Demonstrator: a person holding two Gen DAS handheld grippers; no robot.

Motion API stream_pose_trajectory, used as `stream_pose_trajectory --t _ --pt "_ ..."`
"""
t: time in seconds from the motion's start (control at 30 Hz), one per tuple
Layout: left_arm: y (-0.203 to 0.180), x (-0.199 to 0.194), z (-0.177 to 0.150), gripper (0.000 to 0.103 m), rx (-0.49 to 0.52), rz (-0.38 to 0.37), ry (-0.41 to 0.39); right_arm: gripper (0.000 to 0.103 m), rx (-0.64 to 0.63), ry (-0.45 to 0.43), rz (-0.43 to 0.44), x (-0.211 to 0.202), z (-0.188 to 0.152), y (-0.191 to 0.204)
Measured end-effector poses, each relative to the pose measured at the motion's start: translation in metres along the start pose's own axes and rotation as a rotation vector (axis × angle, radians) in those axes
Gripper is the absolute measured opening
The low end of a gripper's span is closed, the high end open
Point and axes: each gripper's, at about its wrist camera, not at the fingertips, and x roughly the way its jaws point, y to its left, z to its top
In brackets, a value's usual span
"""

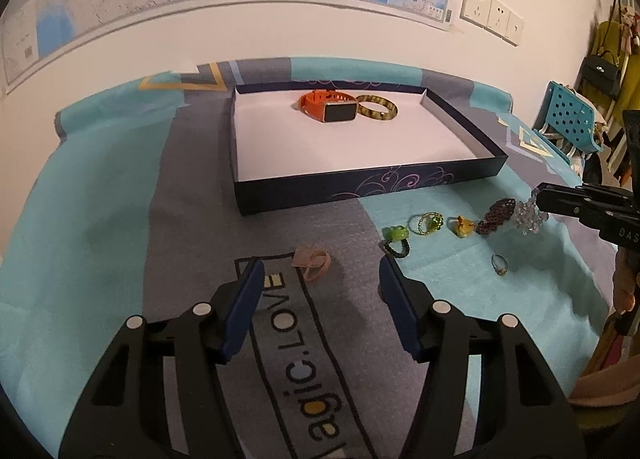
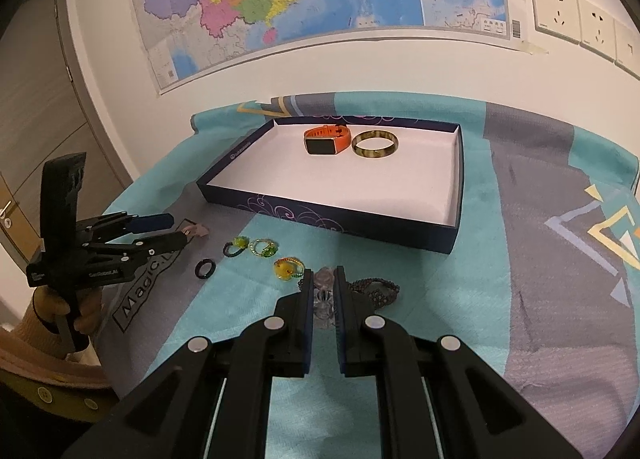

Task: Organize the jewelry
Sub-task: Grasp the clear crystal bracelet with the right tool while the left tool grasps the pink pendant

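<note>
Clear crystal bracelet [image 2: 323, 291] sits clamped between the right gripper [image 2: 322, 279] jaws, on the cloth near the box [image 2: 328, 215]. Left gripper [image 1: 320, 275] jaws stand apart. Slick beads could slip during lifting.

The cloth [image 1: 120, 259] covering the surface bears the printed words "Magic.LOVE". The left tongs [image 2: 182, 231] body carries a small label, partly legible as "GenRobot.AI".
</note>
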Motion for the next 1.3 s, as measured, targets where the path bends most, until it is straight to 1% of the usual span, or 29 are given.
stream_pose_trajectory --t 0.03,0.1,0.2,0.27,0.33,0.4,0.47,0.5,0.6,0.73,0.9,1.3 --pt "0.001 0.002 0.0 0.057 -0.003 0.002 0.003 0.008 0.001 0.0 0.0 0.0 0.0 0.0" --pt "0.001 0.007 0.002 0.051 -0.003 0.005 0.017 0.008 0.006 0.0 0.002 0.0 0.0 -0.001" --pt "0.001 0.012 0.006 0.043 -0.003 0.006 0.031 0.008 0.012 -0.004 0.001 0.001 0.001 -0.002" --pt "0.001 0.016 0.007 0.043 -0.003 -0.006 0.043 0.008 0.016 -0.007 0.0 0.001 0.002 -0.002" --pt "0.002 0.022 0.008 0.042 -0.01 -0.003 0.064 0.008 0.018 -0.008 0.005 0.002 0.002 -0.002" --pt "0.004 0.026 0.007 0.035 -0.02 -0.002 0.08 0.008 0.017 -0.009 0.006 0.002 0.002 -0.002" --pt "0.005 0.026 0.008 0.033 -0.025 -0.002 0.078 0.008 0.016 -0.007 0.01 0.003 0.003 -0.002" --pt "0.006 0.027 0.009 0.029 -0.029 0.001 0.08 0.008 0.016 -0.006 0.011 0.004 0.003 -0.002" --pt "0.007 0.029 0.01 0.022 -0.032 0.011 0.084 0.008 0.018 -0.005 0.013 0.005 0.004 -0.002" --pt "0.005 0.028 0.011 0.021 -0.024 0.016 0.078 0.008 0.016 -0.011 0.014 0.005 0.006 -0.003" --pt "0.001 0.024 0.011 0.021 -0.017 0.005 0.068 0.008 0.01 -0.022 0.012 0.003 0.01 -0.001" --pt "-0.008 0.004 0.024 0.021 0.009 -0.018 0.011 0.008 -0.007 -0.053 0.016 -0.002 0.021 0.001"
